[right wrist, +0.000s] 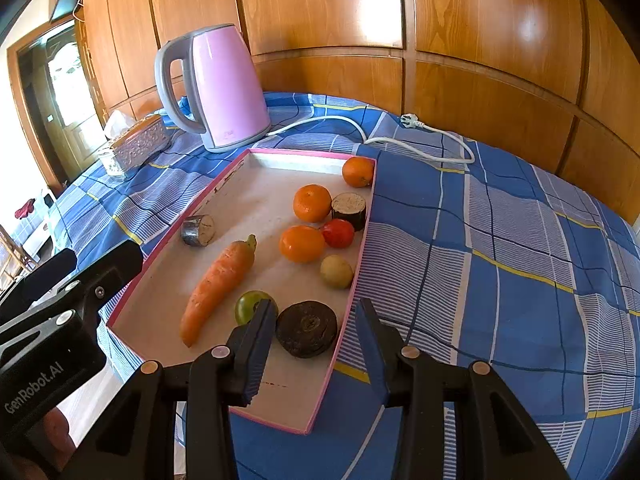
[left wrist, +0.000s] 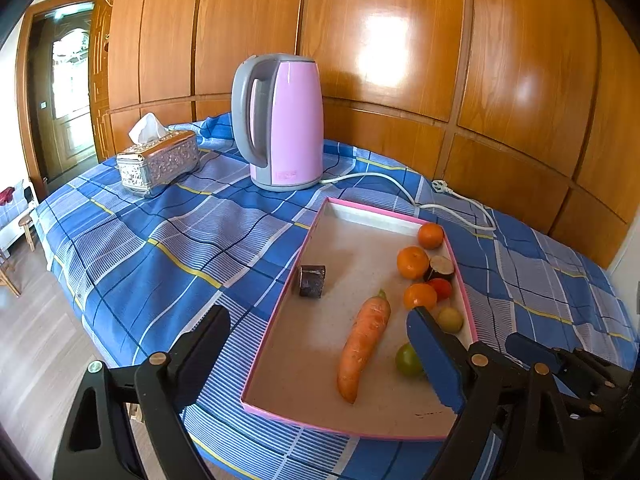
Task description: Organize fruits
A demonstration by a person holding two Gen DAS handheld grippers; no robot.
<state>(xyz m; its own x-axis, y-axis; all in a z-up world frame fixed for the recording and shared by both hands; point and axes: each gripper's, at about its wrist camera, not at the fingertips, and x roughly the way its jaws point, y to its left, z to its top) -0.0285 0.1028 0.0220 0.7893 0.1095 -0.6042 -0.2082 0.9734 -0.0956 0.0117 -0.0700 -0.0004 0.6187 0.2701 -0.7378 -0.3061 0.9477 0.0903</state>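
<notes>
A pink-rimmed tray [left wrist: 276,312] [right wrist: 360,256] lies on the checked cloth. Along its right side sit three oranges [right wrist: 312,202], a red fruit [right wrist: 338,233], a yellow fruit [right wrist: 337,271] and a green fruit [right wrist: 250,305]. A carrot [left wrist: 362,346] [right wrist: 218,282] lies lengthwise in the middle. My left gripper [left wrist: 320,312] hangs wide open over the carrot and holds nothing. My right gripper [right wrist: 316,307] stands partly open over a dark round slice [right wrist: 307,328]; its pads do not press on it. The slice is hidden in the left wrist view.
Two dark cut stubs lie in the tray, one by the left wall [right wrist: 199,230], one by the oranges [right wrist: 349,209]. A pink kettle [left wrist: 286,124] with a white cord [right wrist: 420,148] and a silver tissue box [left wrist: 160,162] stand behind the tray. The table edge is at the left.
</notes>
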